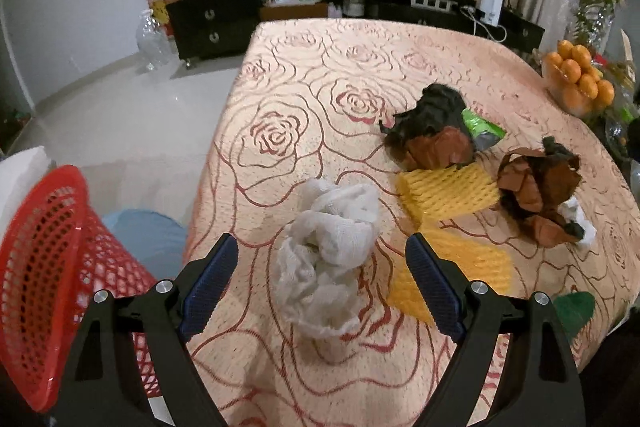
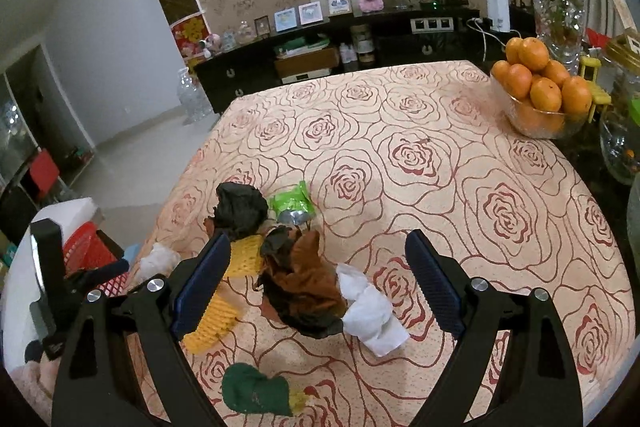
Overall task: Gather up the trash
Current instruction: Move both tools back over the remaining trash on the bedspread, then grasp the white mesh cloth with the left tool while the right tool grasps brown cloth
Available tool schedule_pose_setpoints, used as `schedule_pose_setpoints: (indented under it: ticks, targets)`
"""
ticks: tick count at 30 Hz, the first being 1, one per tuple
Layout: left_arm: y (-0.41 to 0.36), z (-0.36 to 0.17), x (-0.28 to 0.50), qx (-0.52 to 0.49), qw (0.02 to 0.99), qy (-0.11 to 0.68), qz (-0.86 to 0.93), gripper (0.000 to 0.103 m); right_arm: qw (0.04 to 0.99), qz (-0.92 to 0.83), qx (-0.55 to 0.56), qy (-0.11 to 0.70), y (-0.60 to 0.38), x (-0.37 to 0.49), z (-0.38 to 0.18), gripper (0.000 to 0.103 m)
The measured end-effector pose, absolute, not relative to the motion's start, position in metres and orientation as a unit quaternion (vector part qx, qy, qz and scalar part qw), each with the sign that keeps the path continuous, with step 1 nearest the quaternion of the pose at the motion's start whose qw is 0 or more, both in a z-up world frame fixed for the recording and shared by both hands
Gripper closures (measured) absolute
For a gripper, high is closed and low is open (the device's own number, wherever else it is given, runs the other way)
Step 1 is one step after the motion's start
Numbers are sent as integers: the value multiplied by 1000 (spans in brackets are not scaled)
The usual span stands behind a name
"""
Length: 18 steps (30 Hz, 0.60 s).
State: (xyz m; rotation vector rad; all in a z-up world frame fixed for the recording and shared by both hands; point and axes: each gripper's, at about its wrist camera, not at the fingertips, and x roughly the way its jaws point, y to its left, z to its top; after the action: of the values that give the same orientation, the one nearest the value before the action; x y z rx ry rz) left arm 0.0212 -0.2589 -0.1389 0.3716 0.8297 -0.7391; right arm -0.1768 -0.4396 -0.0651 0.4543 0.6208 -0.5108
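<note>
My left gripper [image 1: 322,251] is open above a crumpled white tissue wad [image 1: 326,251] that lies between its fingers on the rose-patterned table [image 1: 320,67]. A red mesh basket [image 1: 44,267] stands left of the table edge. My right gripper [image 2: 318,247] is open over a crumpled brown-and-black paper [image 2: 300,283] with a white tissue [image 2: 370,311] beside it. Yellow foam nets [image 1: 444,191] [image 2: 212,319], a black-and-brown paper ball [image 1: 432,127] [image 2: 240,207], a green wrapper [image 2: 294,203] and a green scrap [image 2: 254,389] lie around.
A glass bowl of oranges [image 2: 540,95] stands at the table's right side, with glass vases [image 2: 560,7] behind it. A dark sideboard [image 2: 320,63] runs along the far wall. A clear water jug [image 1: 154,39] stands on the floor at left.
</note>
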Motion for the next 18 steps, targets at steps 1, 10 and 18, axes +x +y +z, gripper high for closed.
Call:
schedule_pose_setpoints:
  ticks: [1, 10, 18]
  targets:
    - [-259, -141, 23, 174, 832, 395, -349, 21, 895, -246, 219, 301, -440, -176, -66, 17]
    - [-260, -153, 33, 157, 823, 413, -358, 70, 887, -251, 219, 320, -445, -168, -78, 17]
    - [-240, -124, 19, 135, 842, 376, -361, 71, 887, -228, 197, 349, -439, -140, -96, 17]
